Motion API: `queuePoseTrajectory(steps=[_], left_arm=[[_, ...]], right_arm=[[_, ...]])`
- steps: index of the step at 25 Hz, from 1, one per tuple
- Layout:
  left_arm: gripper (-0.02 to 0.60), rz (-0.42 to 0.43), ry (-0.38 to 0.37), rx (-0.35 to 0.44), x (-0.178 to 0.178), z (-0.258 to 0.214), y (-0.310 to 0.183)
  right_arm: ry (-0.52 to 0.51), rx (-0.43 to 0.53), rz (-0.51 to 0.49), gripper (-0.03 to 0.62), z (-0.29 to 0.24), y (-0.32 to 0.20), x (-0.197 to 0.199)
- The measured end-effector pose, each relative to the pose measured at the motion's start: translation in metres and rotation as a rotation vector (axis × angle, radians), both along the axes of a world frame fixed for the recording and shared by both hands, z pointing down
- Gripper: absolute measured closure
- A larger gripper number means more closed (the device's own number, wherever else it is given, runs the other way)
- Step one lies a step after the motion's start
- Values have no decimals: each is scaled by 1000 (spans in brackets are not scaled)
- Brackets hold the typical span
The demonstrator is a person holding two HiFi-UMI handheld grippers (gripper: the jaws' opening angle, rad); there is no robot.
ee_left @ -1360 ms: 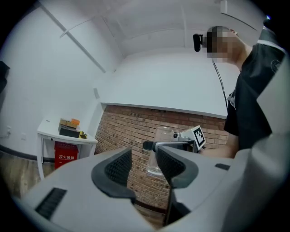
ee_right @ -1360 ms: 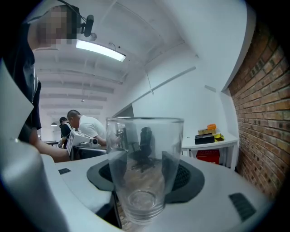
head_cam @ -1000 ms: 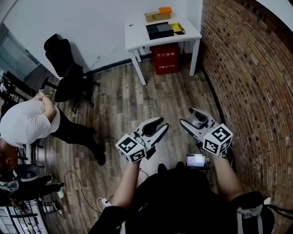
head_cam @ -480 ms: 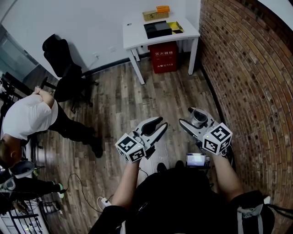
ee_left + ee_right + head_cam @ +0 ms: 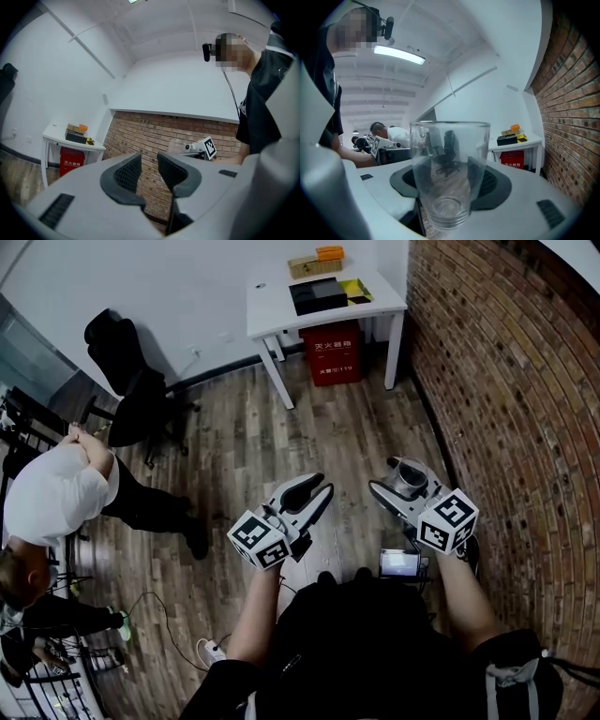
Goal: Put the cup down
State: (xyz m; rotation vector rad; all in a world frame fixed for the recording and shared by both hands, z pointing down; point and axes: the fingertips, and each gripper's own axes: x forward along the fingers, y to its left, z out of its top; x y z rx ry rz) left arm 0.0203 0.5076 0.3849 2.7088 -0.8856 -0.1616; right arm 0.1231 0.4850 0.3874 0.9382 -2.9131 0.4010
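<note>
A clear, empty glass cup stands upright between the jaws of my right gripper, held above the wooden floor at the right near the brick wall. In the right gripper view the cup fills the middle, and the dark pads of my right gripper press on its sides. My left gripper hovers to the left of it, apart from the cup. Its jaws are closing with nothing between them. The left gripper view shows the cup small against the brick wall.
A white table with boxes stands at the far wall, a red box under it. A black office chair and a person in a white shirt are at left. The brick wall runs along the right.
My left gripper has drifted a little to the left and down. The right gripper with the cup has hardly moved. The person at left has shifted slightly.
</note>
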Motion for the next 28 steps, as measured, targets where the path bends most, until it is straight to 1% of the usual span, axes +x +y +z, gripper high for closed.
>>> queuePoseTrajectory(steps=[3, 7, 11, 14, 19, 23, 28], left_arm=[[465, -19, -24, 13, 2, 3, -6], [465, -54, -25, -5, 0, 12, -21], [465, -68, -18, -7, -7, 17, -48], [465, -67, -12, -16, -17, 25, -78], [465, -42, 0, -21, -32, 40, -152], [465, -6, 9, -39, -47, 45, -227], [465, 40, -15, -23, -73, 39, -323]], right_arm=[[-12, -9, 2, 321, 6, -10, 11], [-26, -32, -6, 321, 15, -21, 17], [-16, -38, -5, 321, 21, -45, 18], [-5, -45, 5, 321, 26, -71, 13], [19, -58, 29, 321, 41, -136, -3], [30, -64, 59, 321, 38, -211, -23], [5, -51, 86, 321, 23, -309, -55]])
